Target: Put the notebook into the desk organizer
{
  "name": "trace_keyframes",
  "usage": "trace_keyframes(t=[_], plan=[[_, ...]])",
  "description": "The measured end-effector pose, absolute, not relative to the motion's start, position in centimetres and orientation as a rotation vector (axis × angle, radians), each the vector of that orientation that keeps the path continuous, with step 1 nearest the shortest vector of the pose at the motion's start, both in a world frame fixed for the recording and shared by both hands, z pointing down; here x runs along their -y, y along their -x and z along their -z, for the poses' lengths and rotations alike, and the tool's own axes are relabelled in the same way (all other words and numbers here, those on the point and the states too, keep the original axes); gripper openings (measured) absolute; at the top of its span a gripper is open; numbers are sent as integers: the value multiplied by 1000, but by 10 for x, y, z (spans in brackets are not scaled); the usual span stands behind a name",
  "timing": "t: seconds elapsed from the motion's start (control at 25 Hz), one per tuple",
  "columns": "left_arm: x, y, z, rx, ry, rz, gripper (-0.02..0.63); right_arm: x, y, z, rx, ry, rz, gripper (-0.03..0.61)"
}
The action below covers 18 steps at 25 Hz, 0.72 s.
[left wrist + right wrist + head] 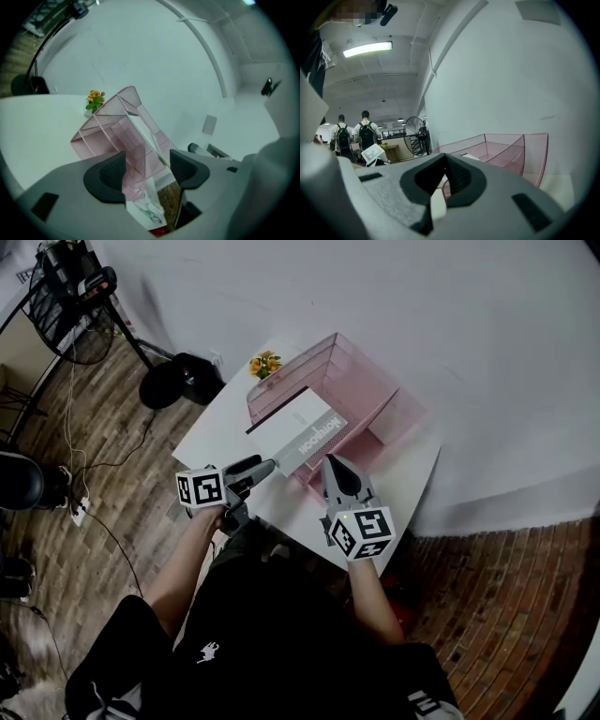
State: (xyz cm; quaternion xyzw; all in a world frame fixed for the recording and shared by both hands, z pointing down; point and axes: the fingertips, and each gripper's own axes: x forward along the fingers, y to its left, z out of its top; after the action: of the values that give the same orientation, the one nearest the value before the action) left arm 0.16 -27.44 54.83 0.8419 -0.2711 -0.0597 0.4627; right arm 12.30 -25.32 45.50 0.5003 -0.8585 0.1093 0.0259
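Notebook (292, 429) in organizer (373, 395); edge between parted left tool (149, 169) jaws, apparently untouched.

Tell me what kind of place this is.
Likely a big open workshop or industrial hall, not a home: exposed ceiling with a strip light, a large floor fan, and people with backpacks beyond the white table.
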Motion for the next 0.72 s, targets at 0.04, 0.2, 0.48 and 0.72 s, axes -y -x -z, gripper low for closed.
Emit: trace_keyframes(t=[0.04,0.2,0.48,0.72], plan=[[272,0,-549,699,-2114,102,284,254,-121,-455,2653,-1539,-333,3],[262,4,-540,835,-2279,-78,291,253,-111,-453,2663,-1507,-323,2],[256,6,-523,1082,-2543,-383,311,249,-100,-449,2686,-1461,-295,2],[258,4,-526,1166,-2652,-581,311,248,-102,-447,2684,-1459,-277,2]])
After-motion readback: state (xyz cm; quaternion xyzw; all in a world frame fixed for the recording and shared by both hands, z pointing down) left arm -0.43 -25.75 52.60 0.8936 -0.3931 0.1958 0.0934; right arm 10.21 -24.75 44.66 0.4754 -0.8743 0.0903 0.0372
